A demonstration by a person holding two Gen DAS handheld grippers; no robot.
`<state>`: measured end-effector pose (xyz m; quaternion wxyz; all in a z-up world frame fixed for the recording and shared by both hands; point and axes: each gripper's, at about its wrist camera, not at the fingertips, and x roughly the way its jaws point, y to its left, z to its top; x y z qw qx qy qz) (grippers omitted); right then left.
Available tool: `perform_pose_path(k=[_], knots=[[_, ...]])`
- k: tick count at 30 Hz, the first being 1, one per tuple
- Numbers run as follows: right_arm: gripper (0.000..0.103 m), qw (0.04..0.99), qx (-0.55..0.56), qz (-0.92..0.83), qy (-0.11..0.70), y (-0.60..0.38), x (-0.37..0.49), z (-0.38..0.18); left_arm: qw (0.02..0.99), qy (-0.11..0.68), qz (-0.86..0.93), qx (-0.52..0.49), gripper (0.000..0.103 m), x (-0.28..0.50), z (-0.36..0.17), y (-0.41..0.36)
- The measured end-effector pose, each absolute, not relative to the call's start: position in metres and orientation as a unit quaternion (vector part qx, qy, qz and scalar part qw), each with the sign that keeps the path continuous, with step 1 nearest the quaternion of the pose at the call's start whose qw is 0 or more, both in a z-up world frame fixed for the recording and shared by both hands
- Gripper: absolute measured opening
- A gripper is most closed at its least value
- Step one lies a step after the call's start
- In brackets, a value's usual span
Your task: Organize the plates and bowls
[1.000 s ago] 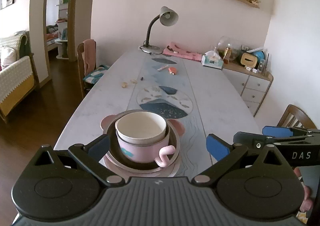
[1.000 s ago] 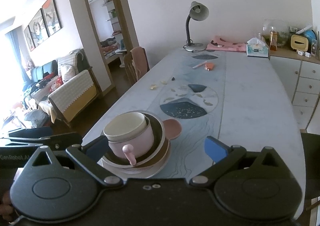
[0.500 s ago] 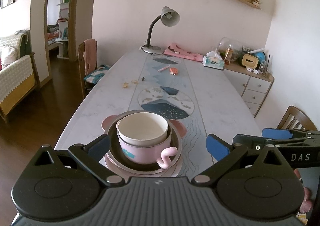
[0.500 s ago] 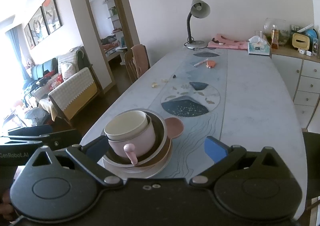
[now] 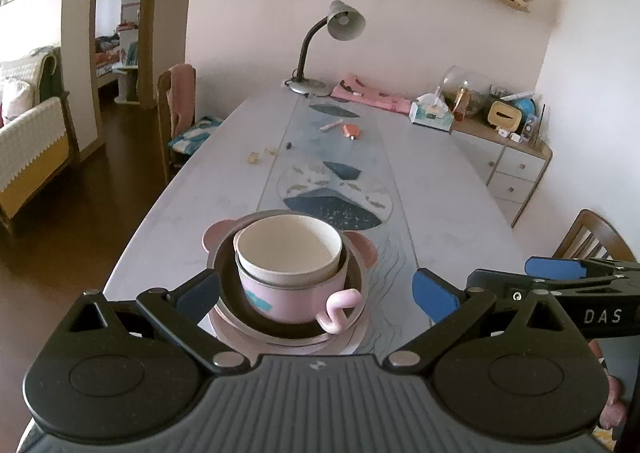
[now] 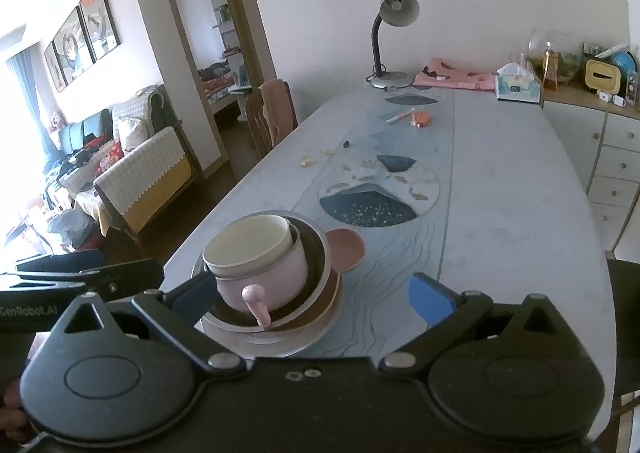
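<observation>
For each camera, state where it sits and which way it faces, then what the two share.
Left wrist: sits on the left gripper, facing along the table toward the lamp; its open fingers and the right gripper show.
Right wrist: sits on the right gripper, facing the same way; the left gripper shows alongside.
Shared: the stacked dishes, cream bowl in pink cup.

A cream bowl nests upright in a pink handled cup, inside a dark-lined bowl stacked on pink plates, lower centre of the frame.
</observation>
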<state>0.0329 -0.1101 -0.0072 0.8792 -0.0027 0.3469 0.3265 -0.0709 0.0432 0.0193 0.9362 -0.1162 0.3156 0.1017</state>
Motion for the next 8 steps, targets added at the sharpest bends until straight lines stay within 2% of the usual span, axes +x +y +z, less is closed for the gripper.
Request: perform_pose_path(k=[8], knots=[[0.103, 0.872, -0.012, 0.334, 0.357, -0.1030, 0.0393, -0.0094, 0.931, 0.326, 0.113, -0.117, 0.103, -0.0630, 0.0147, 0.0476]])
